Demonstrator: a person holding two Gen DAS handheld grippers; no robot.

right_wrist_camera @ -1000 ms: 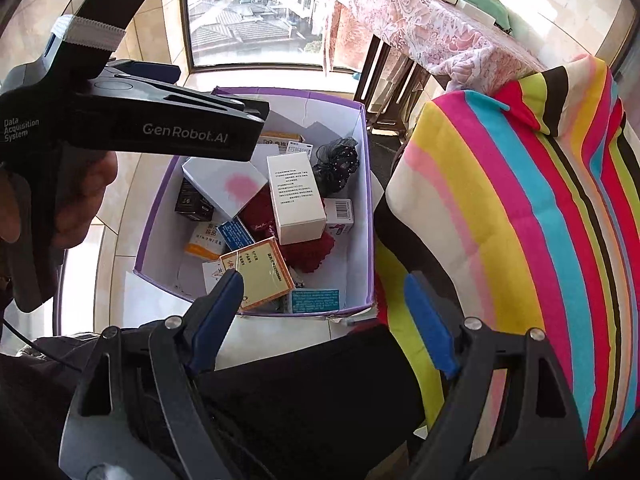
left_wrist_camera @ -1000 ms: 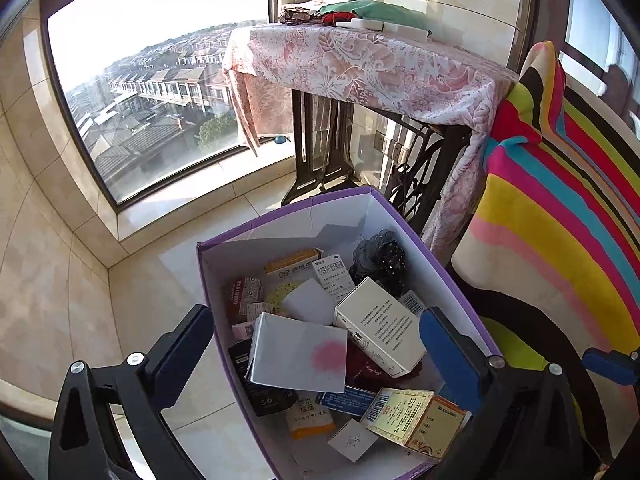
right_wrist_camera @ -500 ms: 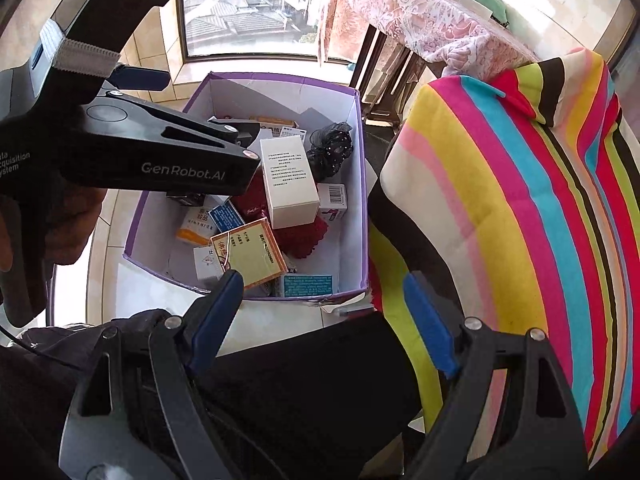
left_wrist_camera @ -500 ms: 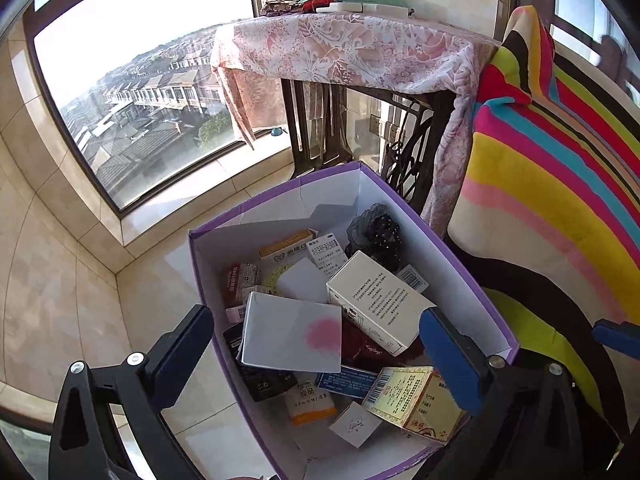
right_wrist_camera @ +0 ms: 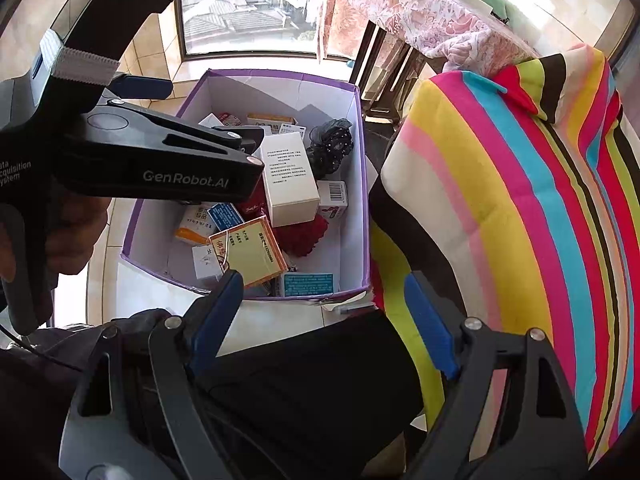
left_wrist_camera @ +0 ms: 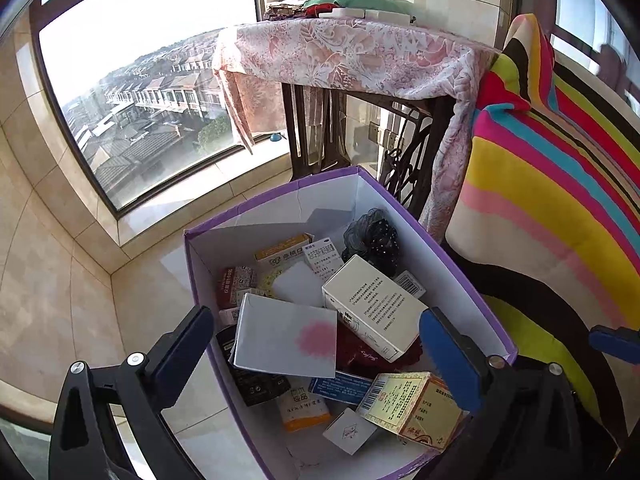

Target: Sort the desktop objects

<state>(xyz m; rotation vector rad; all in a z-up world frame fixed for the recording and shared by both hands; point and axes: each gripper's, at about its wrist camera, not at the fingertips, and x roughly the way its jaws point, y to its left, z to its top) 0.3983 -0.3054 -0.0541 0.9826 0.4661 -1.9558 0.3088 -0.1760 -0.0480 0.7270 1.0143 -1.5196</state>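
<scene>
A white box with a purple rim [left_wrist_camera: 280,216] [right_wrist_camera: 280,88] stands on the tiled floor, filled with several small cartons. Among them are a tall white carton [left_wrist_camera: 372,304] [right_wrist_camera: 290,178], a flat white box with a pink blotch [left_wrist_camera: 284,340], a yellow carton [left_wrist_camera: 412,404] [right_wrist_camera: 248,250] and a black mesh hair tie [left_wrist_camera: 372,236] [right_wrist_camera: 330,146]. My left gripper [left_wrist_camera: 316,320] [right_wrist_camera: 200,116] hangs open above the box, holding nothing. My right gripper [right_wrist_camera: 324,280] is open and empty at the box's near edge, over a dark-clothed lap.
A table draped in pink floral cloth [left_wrist_camera: 360,52] on black iron legs stands behind the box. Rainbow-striped fabric [left_wrist_camera: 560,200] [right_wrist_camera: 520,200] rises right of it. A large window [left_wrist_camera: 140,80] and tiled floor [left_wrist_camera: 60,300] lie to the left.
In the right wrist view the left gripper has drifted a little lower and rightward over the box, now hiding the pink-marked box. Both grippers remain open.
</scene>
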